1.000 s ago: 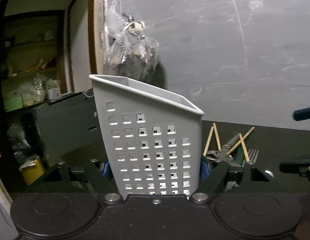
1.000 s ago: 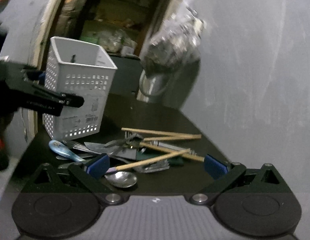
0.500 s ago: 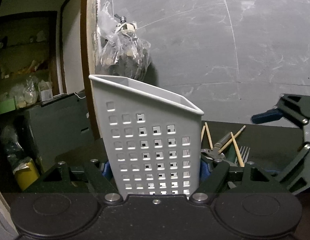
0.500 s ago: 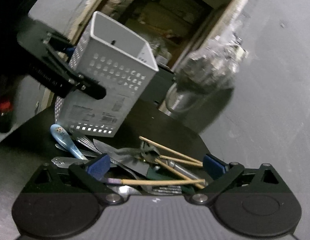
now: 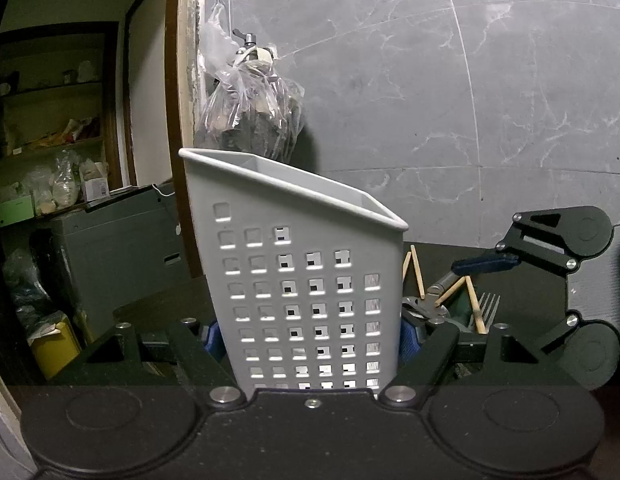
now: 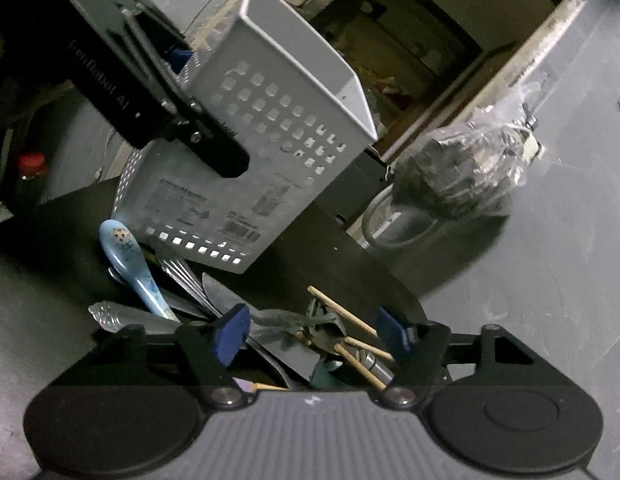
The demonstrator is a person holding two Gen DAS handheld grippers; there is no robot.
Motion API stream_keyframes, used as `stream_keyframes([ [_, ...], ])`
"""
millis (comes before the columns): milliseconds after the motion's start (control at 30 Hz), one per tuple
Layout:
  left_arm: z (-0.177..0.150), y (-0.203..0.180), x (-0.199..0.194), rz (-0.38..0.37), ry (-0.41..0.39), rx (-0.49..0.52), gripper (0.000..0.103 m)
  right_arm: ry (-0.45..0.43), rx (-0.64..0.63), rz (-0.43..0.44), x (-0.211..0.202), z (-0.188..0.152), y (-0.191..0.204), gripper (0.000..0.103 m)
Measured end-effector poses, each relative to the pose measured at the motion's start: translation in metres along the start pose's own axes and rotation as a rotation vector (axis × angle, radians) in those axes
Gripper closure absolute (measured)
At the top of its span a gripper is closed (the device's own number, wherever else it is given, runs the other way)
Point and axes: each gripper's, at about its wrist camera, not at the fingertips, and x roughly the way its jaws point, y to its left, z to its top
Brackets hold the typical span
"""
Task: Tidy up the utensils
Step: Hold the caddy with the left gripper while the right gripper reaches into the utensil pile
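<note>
My left gripper [image 5: 310,336] is shut on a grey perforated utensil holder [image 5: 298,272] and holds it tilted; the holder also shows in the right wrist view [image 6: 262,152]. My right gripper [image 6: 313,332] is open and hovers low over a pile of utensils on the black table: wooden chopsticks [image 6: 341,312], pliers [image 6: 321,328], a blue-and-white ceramic spoon [image 6: 130,256], a fork [image 6: 182,276] and a knife [image 6: 218,292]. In the left wrist view the right gripper [image 5: 529,280] is to the right of the holder, above chopsticks [image 5: 417,272] and a fork [image 5: 487,308].
A clear plastic bag [image 5: 254,108] hangs from a tap on the grey marble wall. A doorway with cluttered shelves [image 5: 50,152] and a grey box [image 5: 114,240] lie left of the table [image 5: 541,272]. A red-capped bottle [image 6: 30,176] stands at the left.
My right gripper has moved down and forward over the utensil pile, closer to the holder. It has come into the left wrist view. The holder stays held in my left gripper.
</note>
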Motion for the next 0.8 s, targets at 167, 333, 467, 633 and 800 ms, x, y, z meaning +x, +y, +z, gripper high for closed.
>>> stream_keyframes([
  [167,0.0,0.0,-0.001,0.0,-0.001,-0.002,0.025,-0.01,-0.037,-0.012,0.004,-0.002,0.004,0.049],
  [333,-0.001,0.0,-0.001,0.002,-0.003,-0.003,0.025,-0.015,-0.065,0.005,0.005,-0.002,0.006,0.071],
  [467,-0.001,0.001,-0.001,0.005,-0.004,-0.002,0.025,-0.021,-0.093,0.02,0.007,-0.003,0.01,0.083],
  [633,-0.001,0.001,-0.001,0.006,-0.006,-0.004,0.025,-0.032,-0.118,0.025,0.006,-0.002,0.016,0.093],
  [800,-0.001,-0.001,-0.002,0.01,-0.008,-0.006,0.025,-0.056,-0.128,0.001,0.004,-0.001,0.017,0.097],
])
